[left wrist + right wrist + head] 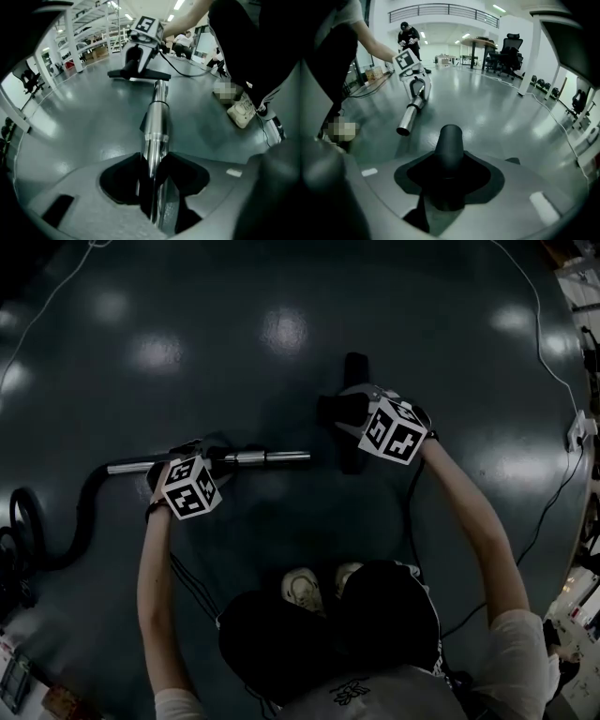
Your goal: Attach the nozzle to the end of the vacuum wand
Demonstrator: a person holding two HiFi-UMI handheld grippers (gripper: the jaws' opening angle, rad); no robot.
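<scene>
The shiny metal vacuum wand (272,457) lies level over the dark floor, its black hose (84,512) curving off to the left. My left gripper (211,454) is shut on the wand; in the left gripper view the tube (157,122) runs out from between the jaws of the left gripper (154,173) toward the black nozzle (140,74). My right gripper (342,411) is shut on the nozzle (353,367), and its round neck (449,145) sticks out between the jaws of the right gripper (449,173). The wand's open end (405,125) points toward that neck, with a gap between them.
The person's shoes (302,587) stand on the floor just behind the grippers. A thin cable (553,493) runs along the right to a white power strip (577,432). Desks and chairs (511,51) and a person (408,33) are far off.
</scene>
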